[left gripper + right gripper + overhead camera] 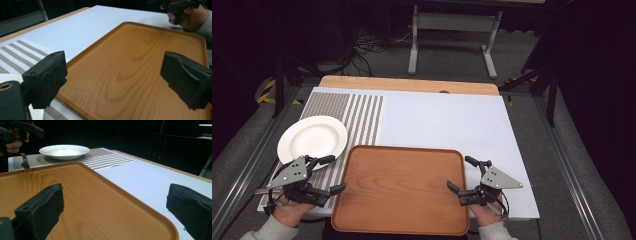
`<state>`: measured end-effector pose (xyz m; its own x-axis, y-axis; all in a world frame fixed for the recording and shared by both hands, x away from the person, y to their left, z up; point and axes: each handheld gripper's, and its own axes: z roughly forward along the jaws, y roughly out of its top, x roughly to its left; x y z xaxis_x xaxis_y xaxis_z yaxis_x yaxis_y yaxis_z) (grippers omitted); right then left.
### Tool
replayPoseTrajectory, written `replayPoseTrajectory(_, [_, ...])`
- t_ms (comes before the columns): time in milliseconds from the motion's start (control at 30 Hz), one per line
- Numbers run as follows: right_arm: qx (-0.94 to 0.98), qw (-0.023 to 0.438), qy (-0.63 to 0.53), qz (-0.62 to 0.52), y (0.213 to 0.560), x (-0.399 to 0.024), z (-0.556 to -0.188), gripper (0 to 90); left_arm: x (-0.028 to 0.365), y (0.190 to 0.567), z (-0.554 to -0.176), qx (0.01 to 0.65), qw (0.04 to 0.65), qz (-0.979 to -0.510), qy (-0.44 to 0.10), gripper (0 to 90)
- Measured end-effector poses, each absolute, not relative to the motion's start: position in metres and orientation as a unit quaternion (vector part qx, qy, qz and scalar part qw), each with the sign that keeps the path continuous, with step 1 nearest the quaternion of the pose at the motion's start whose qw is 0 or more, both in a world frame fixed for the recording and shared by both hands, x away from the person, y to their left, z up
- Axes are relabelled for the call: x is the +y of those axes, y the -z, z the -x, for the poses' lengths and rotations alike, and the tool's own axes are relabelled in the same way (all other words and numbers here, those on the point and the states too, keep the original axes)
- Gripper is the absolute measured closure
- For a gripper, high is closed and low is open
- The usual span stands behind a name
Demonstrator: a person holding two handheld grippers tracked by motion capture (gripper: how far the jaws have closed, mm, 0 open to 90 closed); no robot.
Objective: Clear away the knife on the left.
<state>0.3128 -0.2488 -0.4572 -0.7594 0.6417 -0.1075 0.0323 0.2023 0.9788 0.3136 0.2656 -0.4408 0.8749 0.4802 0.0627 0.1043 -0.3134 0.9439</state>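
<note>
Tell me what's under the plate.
The plate sits on a striped mat, which lies on the white sheet covering the table. The mat shows around the plate; whatever lies directly beneath the plate is covered and cannot be seen.

Brown tray [399, 187], white plate [313, 136], striped mat [362, 120]

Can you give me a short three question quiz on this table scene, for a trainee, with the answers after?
1. True or false: the white plate sits on the wooden tray.
2. Which gripper is nearer the plate: A left gripper, B right gripper?
3. Fill in: both grippers' jaws are ____.

Key:
1. False; it rests on the striped mat, beside the tray.
2. A.
3. Open, one at each side edge of the tray.
</note>
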Motion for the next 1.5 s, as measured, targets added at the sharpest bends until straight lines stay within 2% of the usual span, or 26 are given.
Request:
replayPoseTrajectory(467, [0.736,0.248,-0.587,-0.228,0.458,-0.245,-0.315,2.5,0.283,0.414,-0.313,0.144,0.499,-0.838,-0.167,9.4])
replayPoseTrajectory(700, [0.737,0.242,-0.587,-0.230,0.458,-0.245,-0.315,2.8,0.283,0.410,-0.315,0.127,0.442,-0.870,-0.177,9.3])
replayPoseTrajectory(1500, [0.741,0.235,-0.587,-0.226,0.456,-0.246,-0.315,3.0,0.303,0.402,-0.332,0.114,0.312,-0.936,-0.115,13.9])
